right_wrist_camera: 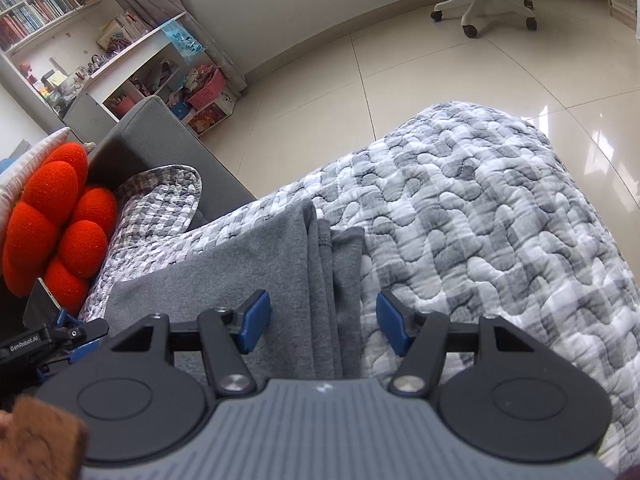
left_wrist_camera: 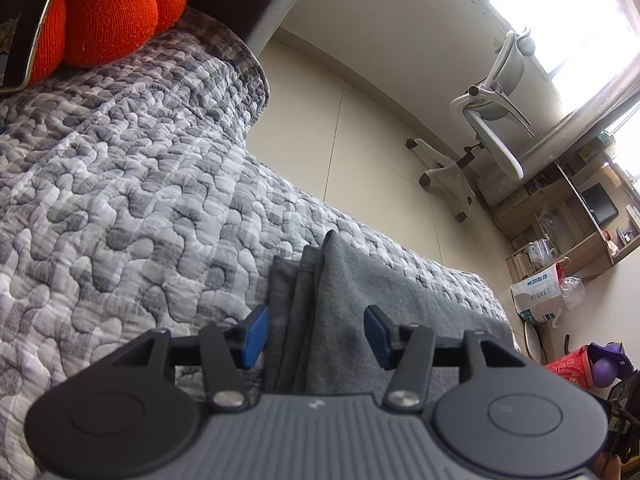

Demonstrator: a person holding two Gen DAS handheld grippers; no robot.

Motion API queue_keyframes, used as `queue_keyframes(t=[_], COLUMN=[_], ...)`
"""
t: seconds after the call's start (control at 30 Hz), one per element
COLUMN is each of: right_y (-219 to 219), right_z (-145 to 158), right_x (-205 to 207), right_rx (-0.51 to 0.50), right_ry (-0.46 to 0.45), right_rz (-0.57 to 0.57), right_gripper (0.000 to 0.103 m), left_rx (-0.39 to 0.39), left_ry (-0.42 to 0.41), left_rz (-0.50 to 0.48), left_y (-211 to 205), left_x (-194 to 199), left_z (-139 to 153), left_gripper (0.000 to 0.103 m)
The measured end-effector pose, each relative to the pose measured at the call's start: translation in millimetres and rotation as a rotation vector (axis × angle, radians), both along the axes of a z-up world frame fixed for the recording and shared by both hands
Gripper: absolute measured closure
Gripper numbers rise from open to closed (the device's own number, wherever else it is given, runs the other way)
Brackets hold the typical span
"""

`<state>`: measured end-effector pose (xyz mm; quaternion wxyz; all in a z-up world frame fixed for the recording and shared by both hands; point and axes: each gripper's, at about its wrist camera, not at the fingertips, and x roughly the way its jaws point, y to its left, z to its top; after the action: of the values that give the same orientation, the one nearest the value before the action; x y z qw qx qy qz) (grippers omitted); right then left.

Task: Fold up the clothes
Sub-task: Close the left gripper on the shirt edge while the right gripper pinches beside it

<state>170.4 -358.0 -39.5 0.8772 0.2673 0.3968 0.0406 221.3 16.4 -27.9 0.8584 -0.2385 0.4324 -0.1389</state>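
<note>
A folded grey garment (left_wrist_camera: 352,304) is laid along the front edge of the quilted sofa cover (left_wrist_camera: 120,200), its long axis running away from both claws. The left gripper (left_wrist_camera: 316,334) and right gripper (right_wrist_camera: 324,326) are spread — nothing is pinched — straddling opposite ends.
</note>
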Motion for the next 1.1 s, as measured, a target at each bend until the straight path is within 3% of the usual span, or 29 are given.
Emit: queue_keyframes(t=[0.2, 0.47, 0.77, 1.1], right_y=[-2, 3, -5, -13], right_z=[0, -2, -6, -11], right_x=[-2, 0, 0, -4], right_rx=[0.006, -0.001, 0.104, 0.168], right_ry=[-0.017, -0.031, -0.049, -0.073], right_rz=[0.009, 0.021, 0.012, 0.009], right_gripper=[0.035, 0.034, 0.034, 0.034], left_rx=[-0.015, -0.067, -0.1, -0.025], left_ry=[0.044, 0.038, 0.022, -0.015], left_rz=[0.008, -0.01, -0.031, -0.05], left_y=[4, 0, -2, -13], left_x=[5, 9, 10, 7], left_z=[-10, -18, -21, -19], left_gripper=[0.047, 0.044, 0.039, 0.043])
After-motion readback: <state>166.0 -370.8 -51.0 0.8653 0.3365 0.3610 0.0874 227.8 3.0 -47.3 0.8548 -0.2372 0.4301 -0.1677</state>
